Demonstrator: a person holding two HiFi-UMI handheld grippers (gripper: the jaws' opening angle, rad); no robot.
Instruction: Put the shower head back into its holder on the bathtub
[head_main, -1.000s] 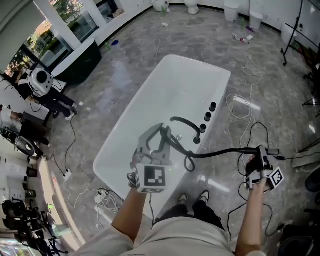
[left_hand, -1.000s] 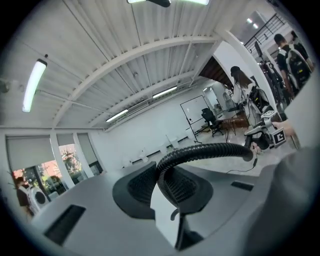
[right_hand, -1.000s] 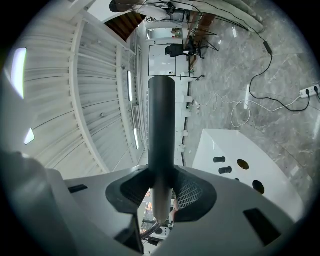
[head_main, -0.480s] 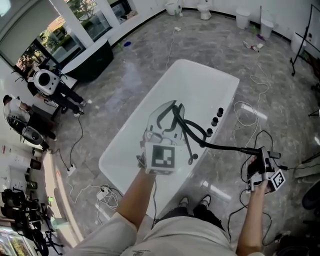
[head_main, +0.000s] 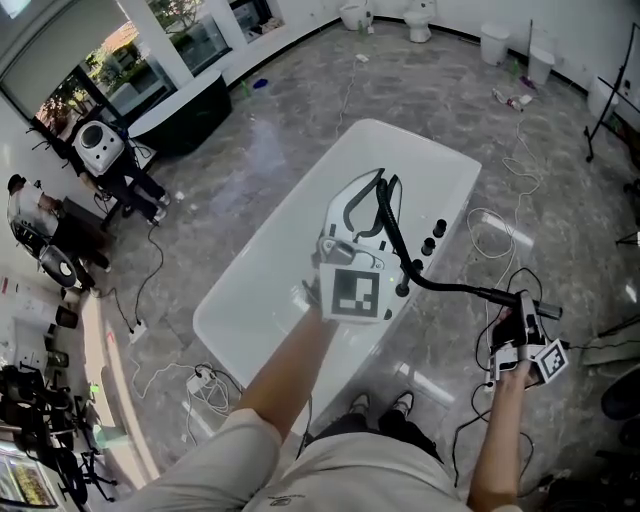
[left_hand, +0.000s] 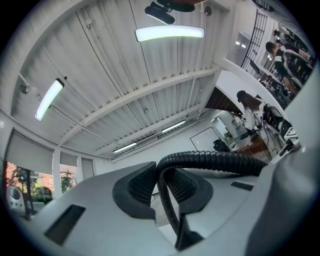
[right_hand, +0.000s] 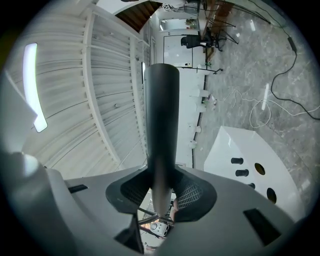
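Note:
My left gripper (head_main: 352, 232) is raised over the white bathtub (head_main: 250, 290) and is shut on the black ribbed hose (head_main: 372, 200), which loops above it. In the left gripper view the hose (left_hand: 215, 161) bends down between the pads of the left gripper (left_hand: 159, 187). From there the hose runs past the tub's near rim to my right gripper (head_main: 522, 312), off the tub's right side over the floor. That right gripper (right_hand: 160, 192) is shut on the smooth black shower head (right_hand: 161, 115), which points upward. The tub's deck (right_hand: 240, 145) with knobs and holes lies at the right of that view.
Three black knobs (head_main: 428, 245) stand on the tub's right rim. Loose white and black cables (head_main: 495, 225) lie on the marble floor to the right. A dark tub (head_main: 170, 120) and people with equipment (head_main: 100, 160) are at the left. Toilets (head_main: 420, 18) stand at the back.
My left gripper has risen and moved right and further along the tub, drawing the hose loop up with it. The right gripper has lifted a little, still holding the shower head.

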